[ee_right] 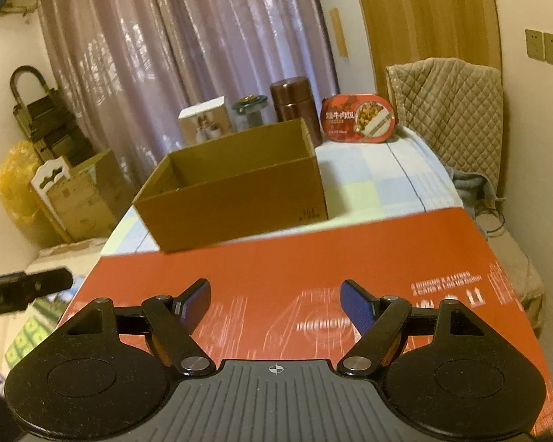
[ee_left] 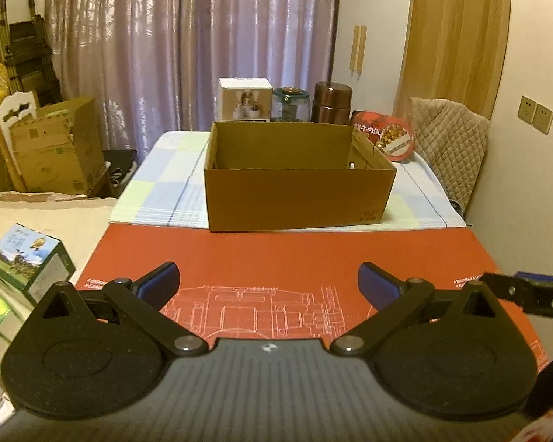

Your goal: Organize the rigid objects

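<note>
An open brown cardboard box (ee_left: 298, 195) stands on a checked cloth (ee_left: 162, 184) beyond a red board (ee_left: 284, 258); I see nothing inside it. Behind it stand a white carton (ee_left: 244, 98), a glass jar with a green lid (ee_left: 290, 104), a copper flask (ee_left: 331, 102) and a red meal tray (ee_left: 389, 136). My left gripper (ee_left: 268, 283) is open and empty above the red board. My right gripper (ee_right: 274, 300) is open and empty above the same board (ee_right: 276, 269), with the box (ee_right: 236, 191), flask (ee_right: 295, 105) and meal tray (ee_right: 359, 118) ahead.
A green printed carton (ee_left: 31, 265) and other small boxes lie left of the board. Large cardboard boxes (ee_left: 55, 147) and a folded trolley (ee_left: 25, 44) stand at the far left. A quilted chair back (ee_left: 453, 143) is at the right. Curtains hang behind.
</note>
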A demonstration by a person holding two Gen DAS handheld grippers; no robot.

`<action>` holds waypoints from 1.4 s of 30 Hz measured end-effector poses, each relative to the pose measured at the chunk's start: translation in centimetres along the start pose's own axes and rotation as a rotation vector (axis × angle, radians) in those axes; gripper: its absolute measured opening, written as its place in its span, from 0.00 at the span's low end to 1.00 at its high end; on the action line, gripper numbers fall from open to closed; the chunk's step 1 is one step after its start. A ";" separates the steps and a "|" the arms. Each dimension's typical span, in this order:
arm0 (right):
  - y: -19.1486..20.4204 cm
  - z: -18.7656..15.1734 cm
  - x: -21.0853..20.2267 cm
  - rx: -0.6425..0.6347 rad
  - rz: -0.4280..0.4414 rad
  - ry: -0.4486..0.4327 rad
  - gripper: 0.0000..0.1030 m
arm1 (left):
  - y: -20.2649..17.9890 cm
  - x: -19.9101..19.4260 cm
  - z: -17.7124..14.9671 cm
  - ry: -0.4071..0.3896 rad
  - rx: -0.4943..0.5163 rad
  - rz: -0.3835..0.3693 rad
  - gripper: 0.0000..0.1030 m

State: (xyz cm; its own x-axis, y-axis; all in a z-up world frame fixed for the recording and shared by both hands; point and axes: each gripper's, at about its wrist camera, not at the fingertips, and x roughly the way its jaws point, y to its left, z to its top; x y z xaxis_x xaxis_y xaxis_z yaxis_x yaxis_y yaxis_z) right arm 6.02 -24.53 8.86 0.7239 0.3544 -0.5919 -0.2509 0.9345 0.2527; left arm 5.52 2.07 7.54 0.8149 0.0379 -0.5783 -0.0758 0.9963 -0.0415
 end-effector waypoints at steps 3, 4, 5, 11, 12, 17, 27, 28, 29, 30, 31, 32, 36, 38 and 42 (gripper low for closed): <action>0.6 -0.9 -1.6 -0.020 -0.008 0.018 0.72 | -0.3 -1.6 -0.6 -0.004 -0.003 0.015 0.98; 0.7 -1.2 -2.2 -0.032 -0.016 0.020 0.72 | -0.4 -2.2 -0.9 -0.006 -0.001 0.018 0.98; 0.8 -1.4 -2.7 -0.041 -0.021 0.020 0.72 | -0.5 -2.6 -1.1 -0.005 0.002 0.021 0.98; 1.3 -2.2 -5.3 -0.059 -0.034 0.042 0.72 | -1.8 -5.0 -2.6 0.006 0.047 0.010 0.99; 1.4 -2.3 -5.4 -0.069 -0.035 0.048 0.72 | -2.0 -5.1 -2.9 0.011 0.051 0.006 0.99; 2.0 -3.0 -6.3 -0.093 -0.028 0.065 0.72 | -2.6 -5.8 -4.1 0.049 0.045 -0.021 0.99; 2.7 -3.6 -6.5 -0.111 -0.028 0.066 0.72 | -2.0 -6.2 -4.8 0.069 -0.005 -0.007 0.99; 2.8 -3.6 -6.5 -0.112 -0.027 0.067 0.72 | -2.1 -6.1 -4.8 0.069 -0.006 -0.008 0.99; 2.8 -3.7 -6.4 -0.113 -0.026 0.067 0.72 | -2.0 -6.1 -4.8 0.070 -0.009 -0.008 0.99; 2.8 -3.7 -6.4 -0.113 -0.025 0.067 0.72 | -2.1 -6.1 -4.8 0.069 -0.010 -0.008 0.98; 2.8 -3.7 -6.4 -0.112 -0.025 0.067 0.72 | -2.1 -6.1 -4.8 0.068 -0.009 -0.008 0.98; 2.8 -3.7 -6.4 -0.110 -0.024 0.067 0.72 | -2.2 -6.1 -4.8 0.067 -0.008 -0.008 0.98; 2.8 -3.6 -6.3 -0.107 -0.026 0.066 0.72 | -2.2 -6.1 -5.0 0.066 -0.013 -0.011 0.99; 2.9 -3.6 -6.3 -0.110 -0.023 0.065 0.72 | -2.3 -6.1 -5.0 0.068 -0.013 -0.013 0.99; 3.3 -3.6 -6.1 -0.115 -0.018 0.067 0.72 | -2.4 -6.0 -5.1 0.069 -0.011 -0.017 0.99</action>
State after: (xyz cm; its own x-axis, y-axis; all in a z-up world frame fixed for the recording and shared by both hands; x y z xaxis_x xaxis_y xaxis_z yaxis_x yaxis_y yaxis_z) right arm -1.55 -23.51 10.50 0.6852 0.3356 -0.6464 -0.3132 0.9370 0.1544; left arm -2.13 -0.95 6.96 0.7744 0.0156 -0.6325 -0.0694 0.9958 -0.0605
